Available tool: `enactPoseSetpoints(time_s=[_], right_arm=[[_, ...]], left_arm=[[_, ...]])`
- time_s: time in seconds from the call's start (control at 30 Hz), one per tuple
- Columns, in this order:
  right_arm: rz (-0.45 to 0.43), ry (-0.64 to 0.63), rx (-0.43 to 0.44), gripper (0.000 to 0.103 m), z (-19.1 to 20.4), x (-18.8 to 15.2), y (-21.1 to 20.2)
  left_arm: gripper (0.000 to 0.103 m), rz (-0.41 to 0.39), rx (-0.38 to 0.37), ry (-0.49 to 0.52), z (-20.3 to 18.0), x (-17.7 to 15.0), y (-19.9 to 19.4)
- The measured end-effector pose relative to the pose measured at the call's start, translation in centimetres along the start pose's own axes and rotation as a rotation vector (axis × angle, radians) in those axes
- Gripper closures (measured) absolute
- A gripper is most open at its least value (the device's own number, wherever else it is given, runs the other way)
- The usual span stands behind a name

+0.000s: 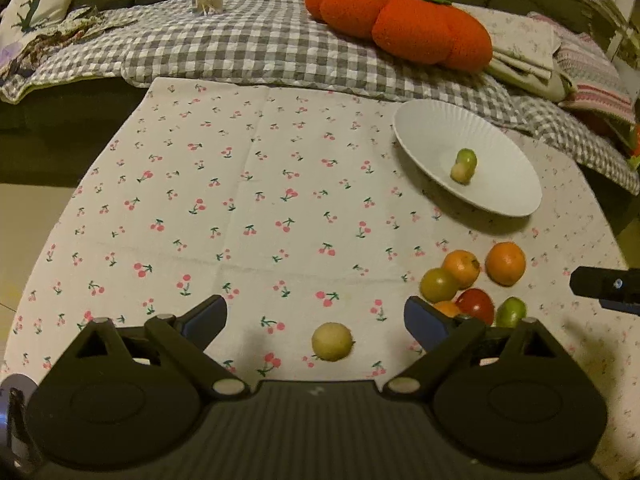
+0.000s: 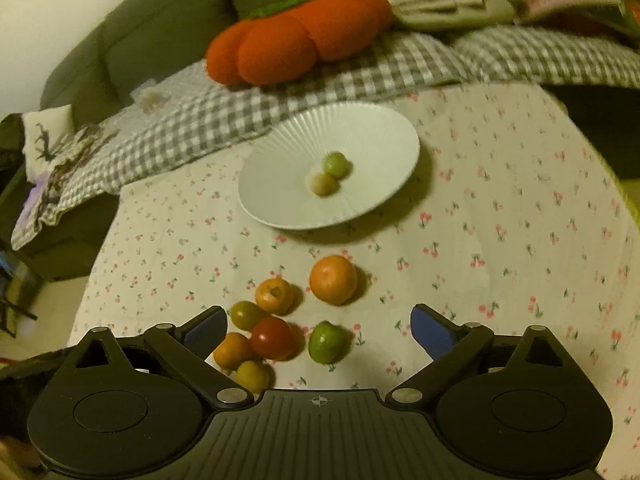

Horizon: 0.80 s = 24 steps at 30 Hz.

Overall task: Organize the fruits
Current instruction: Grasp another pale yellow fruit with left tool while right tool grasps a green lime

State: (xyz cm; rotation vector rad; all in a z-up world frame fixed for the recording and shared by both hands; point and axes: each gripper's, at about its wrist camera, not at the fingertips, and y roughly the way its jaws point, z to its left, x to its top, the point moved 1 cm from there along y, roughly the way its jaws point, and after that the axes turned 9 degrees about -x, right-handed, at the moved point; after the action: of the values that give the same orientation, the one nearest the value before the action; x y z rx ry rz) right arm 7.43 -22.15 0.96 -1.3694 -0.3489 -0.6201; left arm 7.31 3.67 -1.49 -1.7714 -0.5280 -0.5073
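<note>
Left hand-held gripper (image 1: pixel 316 320) spread wide and empty, poised low over the worktop (image 1: pixel 248 200) with its cherry-print cloth; pale yellow fruit (image 1: pixel 332 341) lying on the cloth between the blue pads, touching neither. Right hand-held gripper (image 2: pixel 319 330) likewise wide apart, holding nothing, hanging above the loose cluster of fruit. In the right wrist view: bright green fruit (image 2: pixel 327 342) between the fingers, nearer the left pad's side of the gap; red fruit (image 2: pixel 273 338) just beside it, pressed against a small orange fruit (image 2: pixel 231 351) and a dull green fruit (image 2: pixel 248 314); yellowish fruit (image 2: pixel 252 376) at the near edge, partly hidden by the gripper body; stemmed orange fruit (image 2: pixel 274 295) just behind the dull green one; large orange (image 2: pixel 333 279) a little apart, farthest toward the plate. White ribbed plate (image 2: pixel 280 152) beyond the cluster, toward the far side of the worktop, carrying two pieces in its middle: a green fruit on the plate (image 2: pixel 335 164) touching a pale fruit on the plate (image 2: pixel 323 184). Behind the worktop, a sofa draped with a grey checked blanket (image 1: pixel 240 48), an orange pumpkin-shaped cushion (image 1: pixel 400 24) resting on it. Tip of the right gripper just visible at the right edge of the left wrist view, near the cluster.
</note>
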Motion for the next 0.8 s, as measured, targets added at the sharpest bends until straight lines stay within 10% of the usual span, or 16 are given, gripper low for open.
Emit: enactPoseSetpoints(time_s=[0.37, 0.53, 0.8], right_arm=[[0.030, 0.012, -0.006, 0.018, 0.2, -0.2, 1.2], [0.052, 0.003, -0.013, 0.029, 0.5, -0.6, 2.1], [0.089, 0.010, -0.020, 0.044, 0.4, -1.0, 3.7]], left_arm=[[0.025, 0.047, 0.015, 0.044, -0.3, -0.9, 1.6], [0.059, 0.094, 0.012, 0.070, -0.3, -1.3, 3.0], [0.076, 0.110, -0.006, 0.079, -0.2, -1.5, 4.3]])
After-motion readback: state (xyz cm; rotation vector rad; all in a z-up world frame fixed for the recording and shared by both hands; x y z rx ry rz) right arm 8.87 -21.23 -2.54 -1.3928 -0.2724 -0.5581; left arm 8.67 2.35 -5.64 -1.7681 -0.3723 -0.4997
